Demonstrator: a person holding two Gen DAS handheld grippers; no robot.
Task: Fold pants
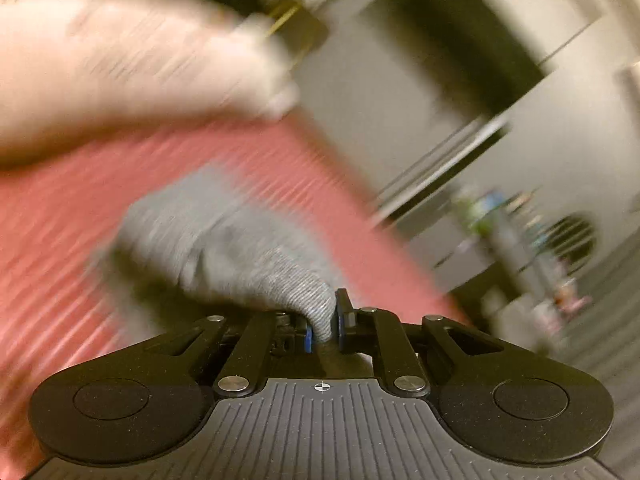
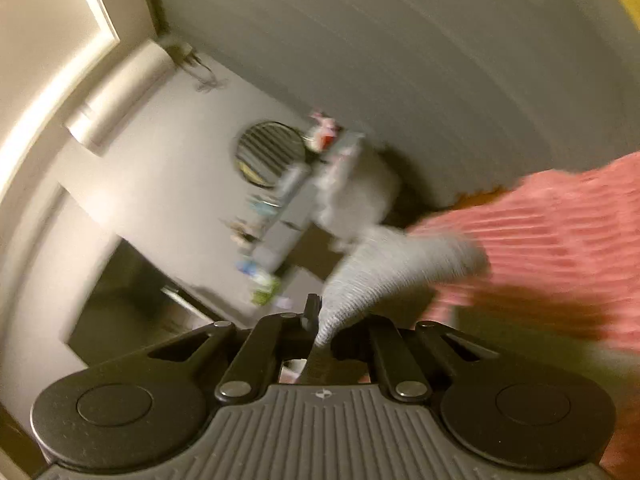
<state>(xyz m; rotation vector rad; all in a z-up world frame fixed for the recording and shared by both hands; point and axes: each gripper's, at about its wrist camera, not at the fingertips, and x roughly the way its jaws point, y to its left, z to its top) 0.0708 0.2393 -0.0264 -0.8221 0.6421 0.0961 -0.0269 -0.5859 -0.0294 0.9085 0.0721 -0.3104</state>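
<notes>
Left gripper [image 1: 323, 330] clamping grey, seemingly ribbed pants [image 1: 224, 248].

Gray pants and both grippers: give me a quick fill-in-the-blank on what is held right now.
1. The left gripper is shut on the ____ pants.
2. The right gripper is ____ on the same fabric.
3. Under the pants lies a ____ ribbed cover.
4. Both views are ____ by motion.

Missing words: gray; shut; pink; blurred
</notes>
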